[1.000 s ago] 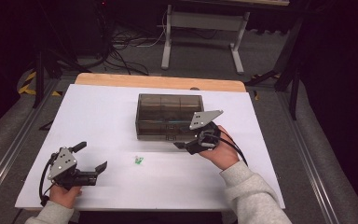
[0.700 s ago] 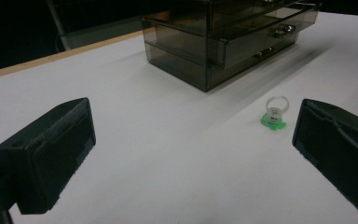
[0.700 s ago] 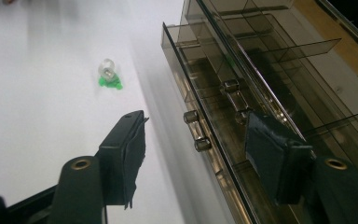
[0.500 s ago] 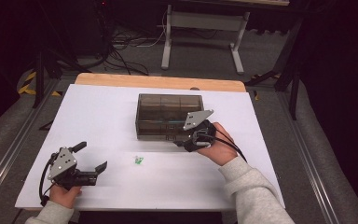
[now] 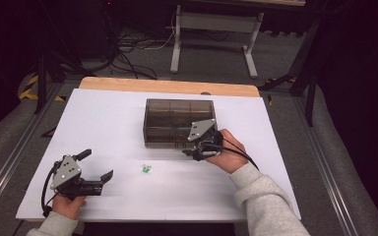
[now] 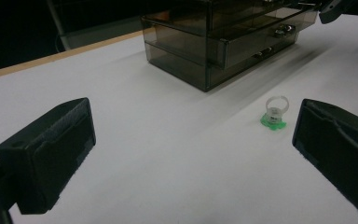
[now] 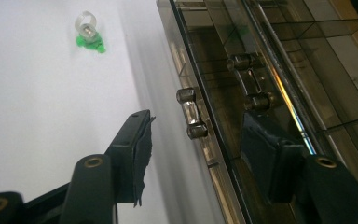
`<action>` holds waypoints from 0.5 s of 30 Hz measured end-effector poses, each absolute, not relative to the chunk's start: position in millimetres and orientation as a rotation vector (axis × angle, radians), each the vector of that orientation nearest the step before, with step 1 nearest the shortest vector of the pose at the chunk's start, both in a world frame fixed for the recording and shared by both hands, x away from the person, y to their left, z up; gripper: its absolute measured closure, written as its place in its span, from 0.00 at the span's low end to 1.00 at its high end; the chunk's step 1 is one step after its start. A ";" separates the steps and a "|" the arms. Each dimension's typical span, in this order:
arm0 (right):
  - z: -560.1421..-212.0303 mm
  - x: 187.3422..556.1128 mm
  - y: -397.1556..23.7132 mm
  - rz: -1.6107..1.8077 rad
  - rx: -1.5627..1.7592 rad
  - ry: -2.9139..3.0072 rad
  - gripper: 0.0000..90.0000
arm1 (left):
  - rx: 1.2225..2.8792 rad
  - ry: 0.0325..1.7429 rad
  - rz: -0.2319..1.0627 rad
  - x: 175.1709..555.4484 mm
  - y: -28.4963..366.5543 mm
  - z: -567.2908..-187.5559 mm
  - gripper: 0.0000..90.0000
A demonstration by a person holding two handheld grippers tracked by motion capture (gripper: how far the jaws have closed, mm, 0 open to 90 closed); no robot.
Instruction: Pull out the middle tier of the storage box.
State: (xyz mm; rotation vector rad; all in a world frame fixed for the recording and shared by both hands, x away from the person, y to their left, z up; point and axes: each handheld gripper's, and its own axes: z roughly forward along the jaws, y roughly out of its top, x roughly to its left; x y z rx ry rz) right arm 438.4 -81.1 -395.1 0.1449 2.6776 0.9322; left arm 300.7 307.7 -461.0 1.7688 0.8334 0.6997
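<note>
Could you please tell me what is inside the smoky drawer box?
Through the drawer box lid, bare dividers show, no contents visible. The lower drawers' insides are too dark to tell.

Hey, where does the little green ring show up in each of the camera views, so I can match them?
High view: the green ring lies on the white table, left of centre, between the two grippers.
Left gripper view: right of centre, near the right jaw.
Right gripper view: top left.
Shared landmark: the smoky drawer box, standing beyond the ring.
</note>
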 end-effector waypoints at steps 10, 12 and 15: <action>-403.4 439.5 -74.5 0.863 0.122 2.686 0.52 | 1.766 0.833 0.699 300.9 307.6 -461.1 0.00; -405.3 440.8 -72.7 0.856 0.118 2.690 0.53 | 1.767 0.834 0.699 300.8 307.7 -461.0 0.00; -407.6 441.8 -70.8 0.844 0.117 2.693 0.53 | 1.765 0.832 0.699 300.9 307.7 -461.1 0.00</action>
